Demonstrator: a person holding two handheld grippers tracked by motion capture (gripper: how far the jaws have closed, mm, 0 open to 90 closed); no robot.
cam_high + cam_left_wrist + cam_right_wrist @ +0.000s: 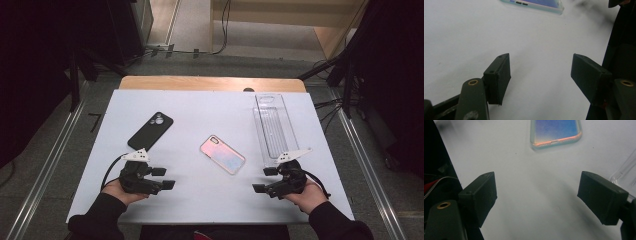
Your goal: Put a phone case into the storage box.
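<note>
**Both tools spread, nothing held**

Left tool (167, 178) and right tool (262, 180) rest spread on the surface (200, 200). Between and beyond them lies the iridescent phone case (223, 154); a low approach could shove it away instead of gripping.

left tool (167, 178) jaws apart; right tool (263, 180) likewise, both empty
</note>
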